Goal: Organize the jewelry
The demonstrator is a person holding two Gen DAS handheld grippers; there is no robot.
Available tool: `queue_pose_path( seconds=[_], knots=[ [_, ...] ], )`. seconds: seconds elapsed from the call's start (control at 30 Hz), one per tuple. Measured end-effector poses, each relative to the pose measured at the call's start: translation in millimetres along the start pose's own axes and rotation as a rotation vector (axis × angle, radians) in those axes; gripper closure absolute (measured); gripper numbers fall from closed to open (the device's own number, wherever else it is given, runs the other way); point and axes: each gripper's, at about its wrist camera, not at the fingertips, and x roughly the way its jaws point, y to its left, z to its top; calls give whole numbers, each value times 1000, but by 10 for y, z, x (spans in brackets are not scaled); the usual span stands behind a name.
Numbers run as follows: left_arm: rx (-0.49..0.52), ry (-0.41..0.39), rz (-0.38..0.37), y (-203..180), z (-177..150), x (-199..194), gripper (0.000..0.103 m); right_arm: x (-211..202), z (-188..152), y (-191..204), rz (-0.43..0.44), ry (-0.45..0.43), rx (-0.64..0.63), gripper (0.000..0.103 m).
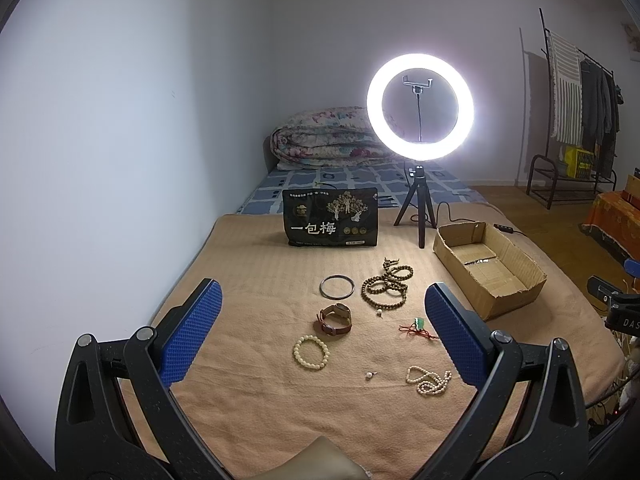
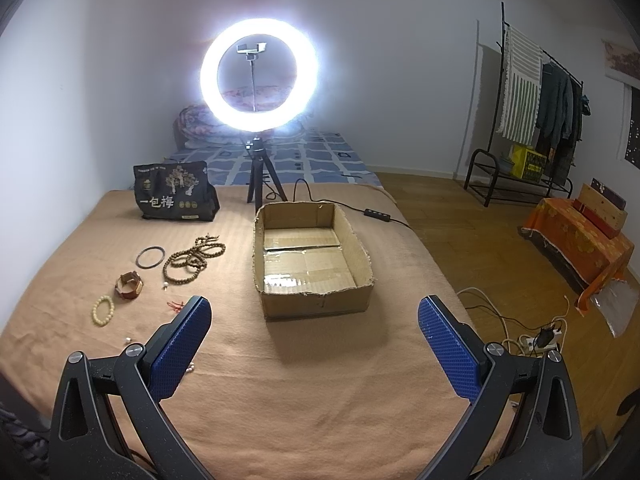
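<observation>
Jewelry lies spread on a tan blanket [image 1: 256, 280]: a dark bangle [image 1: 337, 287], a long wooden bead string [image 1: 386, 287], a brown-strapped watch [image 1: 336, 319], a cream bead bracelet [image 1: 311, 352], a green pendant on red cord [image 1: 418, 326], a pearl strand [image 1: 429, 380] and a small pearl piece [image 1: 369, 375]. An open cardboard box [image 2: 352, 240], with nothing inside, sits to their right. My left gripper [image 1: 322, 300] is open, hovering above the jewelry. My right gripper [image 2: 314, 312] is open in front of the box, holding nothing.
A black snack bag [image 1: 330, 218] stands at the blanket's far side beside a lit ring light [image 1: 420, 106] on a small tripod. Its cable [image 2: 376, 214] trails right. A folded quilt [image 1: 328, 140] lies behind. A clothes rack [image 2: 532, 120] and power strip [image 2: 540, 338] are on the floor at right.
</observation>
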Motion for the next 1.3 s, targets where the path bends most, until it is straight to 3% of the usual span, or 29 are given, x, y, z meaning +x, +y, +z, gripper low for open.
queue_pose_path(
  seconds=[0.87,1.3],
  knots=[
    [25,94,20,-55,-82,451,0,238,6,104,19,50,-9,1],
    [-20,203,48,372,-98,852,0,537,-39,315,64,122,-71,1]
  ],
)
